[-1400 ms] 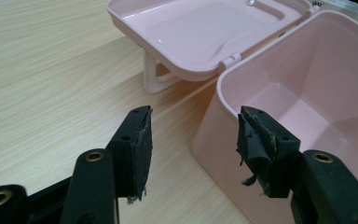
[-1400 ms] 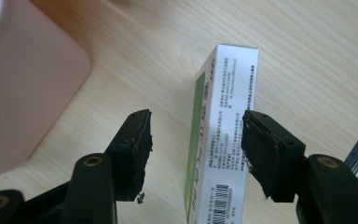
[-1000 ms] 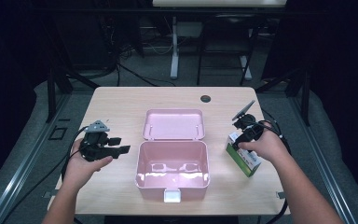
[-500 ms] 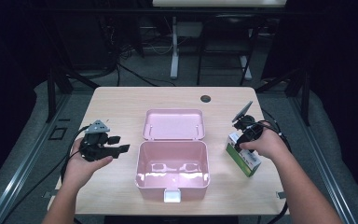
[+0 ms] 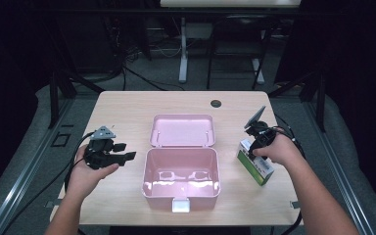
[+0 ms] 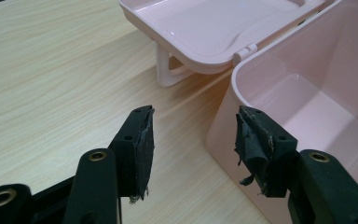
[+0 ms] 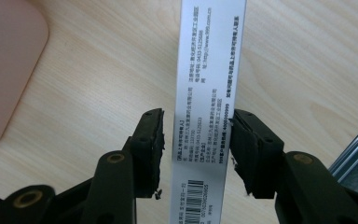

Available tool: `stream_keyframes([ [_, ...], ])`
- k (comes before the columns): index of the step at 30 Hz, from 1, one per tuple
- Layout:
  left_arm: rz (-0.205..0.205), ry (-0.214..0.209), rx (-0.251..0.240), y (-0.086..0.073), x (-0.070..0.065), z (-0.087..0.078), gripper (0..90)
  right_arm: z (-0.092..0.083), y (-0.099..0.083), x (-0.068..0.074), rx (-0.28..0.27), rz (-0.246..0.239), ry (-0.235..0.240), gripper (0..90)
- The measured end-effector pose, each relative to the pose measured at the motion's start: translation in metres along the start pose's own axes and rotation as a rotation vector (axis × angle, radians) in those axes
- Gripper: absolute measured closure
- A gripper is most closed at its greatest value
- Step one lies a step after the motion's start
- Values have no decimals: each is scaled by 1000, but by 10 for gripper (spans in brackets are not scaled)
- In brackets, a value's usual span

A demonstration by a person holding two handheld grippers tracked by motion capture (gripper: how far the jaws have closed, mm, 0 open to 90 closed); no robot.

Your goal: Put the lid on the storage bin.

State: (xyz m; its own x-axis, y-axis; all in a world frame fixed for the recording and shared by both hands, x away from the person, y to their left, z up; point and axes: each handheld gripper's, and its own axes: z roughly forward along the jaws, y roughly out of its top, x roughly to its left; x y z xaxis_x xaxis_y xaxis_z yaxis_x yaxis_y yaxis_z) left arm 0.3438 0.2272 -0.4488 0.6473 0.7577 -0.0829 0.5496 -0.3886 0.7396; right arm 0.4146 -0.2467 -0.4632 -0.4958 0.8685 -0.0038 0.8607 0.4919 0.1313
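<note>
On the wooden bench [image 5: 127, 110], a green-and-white carton [image 5: 257, 164] with printed text and a barcode lies at the right, well apart from the open pink storage box [image 5: 181, 177], whose lid [image 5: 182, 130] lies flat behind it. The right tool [image 7: 196, 135] straddles the carton's narrow white side. Its jaws have just been closing: the right pad meets the carton's edge, while a slim gap remains at the left pad, so there is no firm grip. The left tool [image 6: 193, 135] hovers wide and empty just beside the box's left wall.
</note>
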Motion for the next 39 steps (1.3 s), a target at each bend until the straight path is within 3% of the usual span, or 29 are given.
stream_keyframes([
  [15, -11, -15, 19, -1, 0, 2, 504, 14, 3, -3, 66, 8, 14, 559],
  [39, -17, -15, 26, -1, 2, 3, 510, 20, 4, -4, 78, 20, 8, 614],
])
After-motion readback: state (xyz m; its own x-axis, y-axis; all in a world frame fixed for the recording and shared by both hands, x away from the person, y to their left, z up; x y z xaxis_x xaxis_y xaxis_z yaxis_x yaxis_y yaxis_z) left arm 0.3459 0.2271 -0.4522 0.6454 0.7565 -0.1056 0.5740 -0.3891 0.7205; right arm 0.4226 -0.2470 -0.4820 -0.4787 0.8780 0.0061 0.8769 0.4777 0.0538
